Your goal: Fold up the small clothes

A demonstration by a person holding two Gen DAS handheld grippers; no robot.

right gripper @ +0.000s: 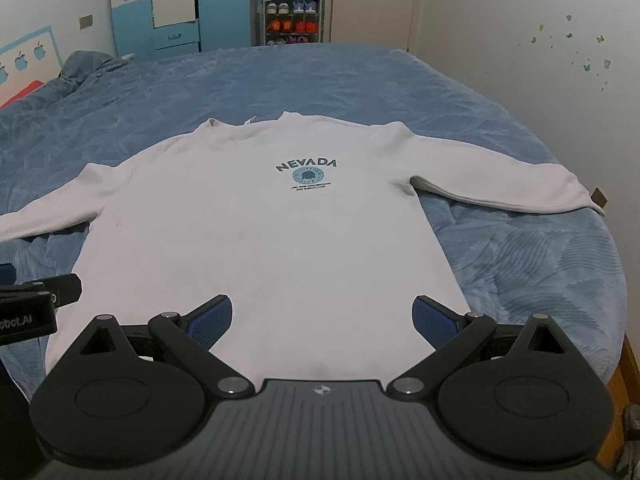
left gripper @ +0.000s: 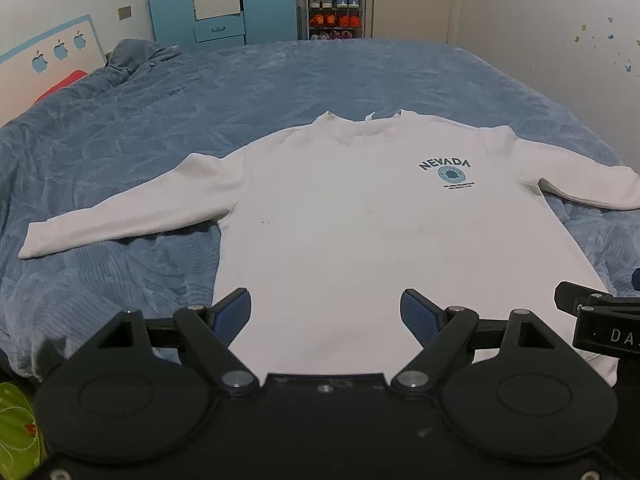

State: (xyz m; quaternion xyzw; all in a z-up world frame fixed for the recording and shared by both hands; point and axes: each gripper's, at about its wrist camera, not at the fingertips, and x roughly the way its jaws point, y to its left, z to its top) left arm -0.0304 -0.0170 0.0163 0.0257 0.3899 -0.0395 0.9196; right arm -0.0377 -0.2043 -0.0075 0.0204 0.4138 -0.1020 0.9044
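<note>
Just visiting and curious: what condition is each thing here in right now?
White long-sleeved NEVADA shirt: spread flat, front up, sleeves out, unfolded.
Left gripper: open, empty, above the hem.
Right gripper: open, empty, above the hem.
Blue textured bedspread: covering the bed, bunched at the far-left corner.

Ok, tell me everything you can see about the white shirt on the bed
The white shirt is long-sleeved, of soft knit-looking fabric, with a raised collar and a teal NEVADA print on the chest. It lies flat, face up and unfolded on the blue bedspread, both sleeves spread sideways, hem nearest the cameras. Faint marks show on the front. Neither gripper grips it.
</note>
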